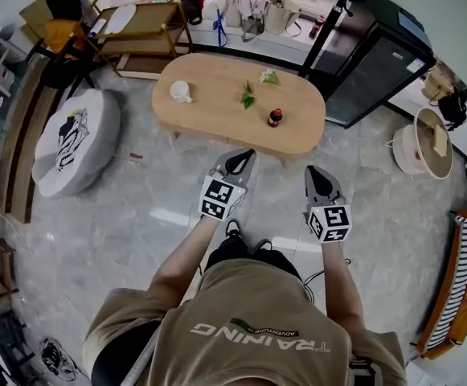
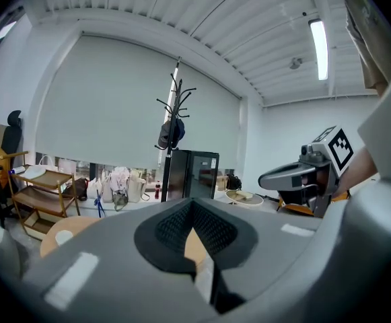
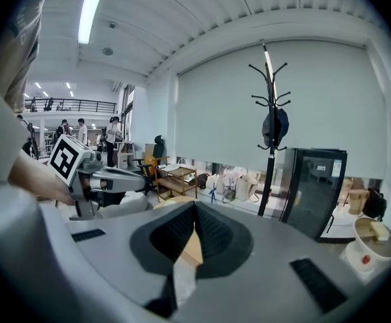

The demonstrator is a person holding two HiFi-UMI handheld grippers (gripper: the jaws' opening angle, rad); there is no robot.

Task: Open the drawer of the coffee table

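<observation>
The drawer itself cannot be made out: in the head view the top of the coffee table (image 1: 217, 107) overhangs its near side, so no front, handle or seam shows, and in both gripper views each gripper's own grey body covers all but a sliver of wood. The person's shoes are mostly hidden under the torso, and the striped seat (image 1: 464, 280) is cut off by the right edge. The table stands just ahead of the person, a rounded oblong whose long axis runs across the head view, dipping slightly towards the right, with one long edge facing the person. The left gripper (image 1: 239, 158) and the right gripper (image 1: 314, 172) hang side by side over bare floor (image 1: 137, 215), pointing at that near edge without touching it; each has its jaws pressed together with nothing between them. On the top, a white cup (image 1: 180, 91) sits near the left end, green sprigs (image 1: 247, 96) lie mid-table, and a small red-capped bottle (image 1: 275, 118) stands close to the near edge. A grey pouf (image 1: 76, 139) lies well apart on the left, and a black cabinet (image 1: 370, 71) stands near the far right end.
</observation>
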